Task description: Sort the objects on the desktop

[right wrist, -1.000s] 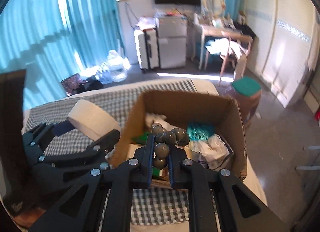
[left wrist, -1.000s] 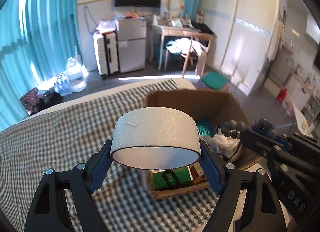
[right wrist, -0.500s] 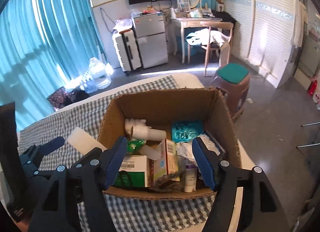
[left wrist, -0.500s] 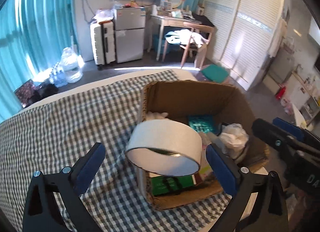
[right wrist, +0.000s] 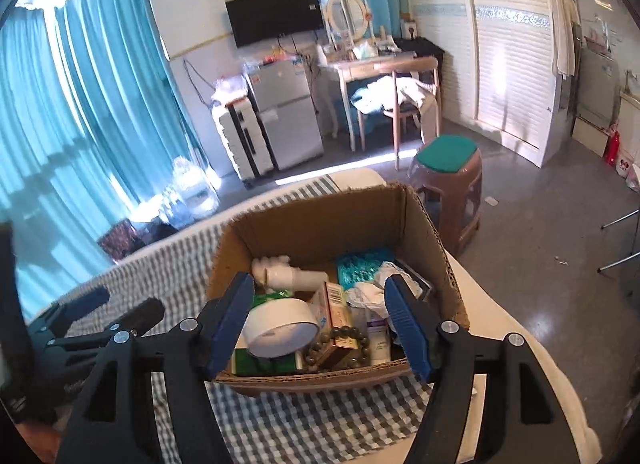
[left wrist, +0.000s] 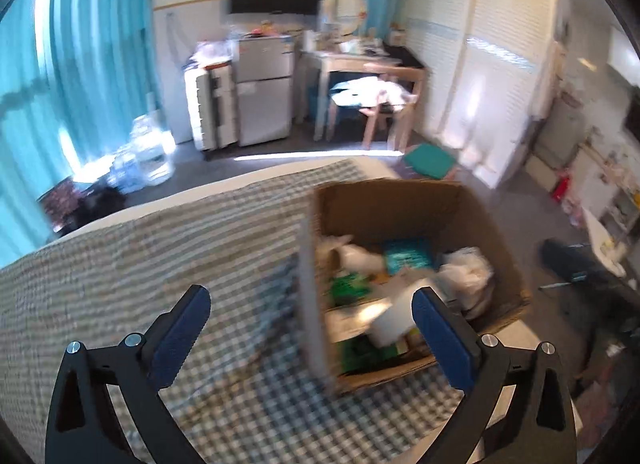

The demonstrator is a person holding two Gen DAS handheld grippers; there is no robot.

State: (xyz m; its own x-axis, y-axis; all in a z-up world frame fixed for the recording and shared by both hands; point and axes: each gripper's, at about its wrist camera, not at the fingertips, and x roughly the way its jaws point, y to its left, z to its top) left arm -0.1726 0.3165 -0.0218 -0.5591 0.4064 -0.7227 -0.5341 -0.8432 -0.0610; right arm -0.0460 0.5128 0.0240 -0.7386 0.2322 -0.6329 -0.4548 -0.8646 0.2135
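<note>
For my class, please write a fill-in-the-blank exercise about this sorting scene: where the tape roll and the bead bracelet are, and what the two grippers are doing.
1. The white tape roll lies inside the cardboard ____.
2. The bead bracelet lies directly to the ____ of the tape roll in the right wrist view.
3. The left gripper and the right gripper both hold ____.
4. The box stands on a ____ cloth.

Missing words: box; right; nothing; checked

Both wrist views look forward and down over the checked cloth (left wrist: 120,276) toward the room's far wall; the left view, blurred, sits left of the box (left wrist: 400,204), seeing it at right; the right view faces the box (right wrist: 320,224) head-on, close; both share box, cloth, fridge (right wrist: 288,112).
</note>
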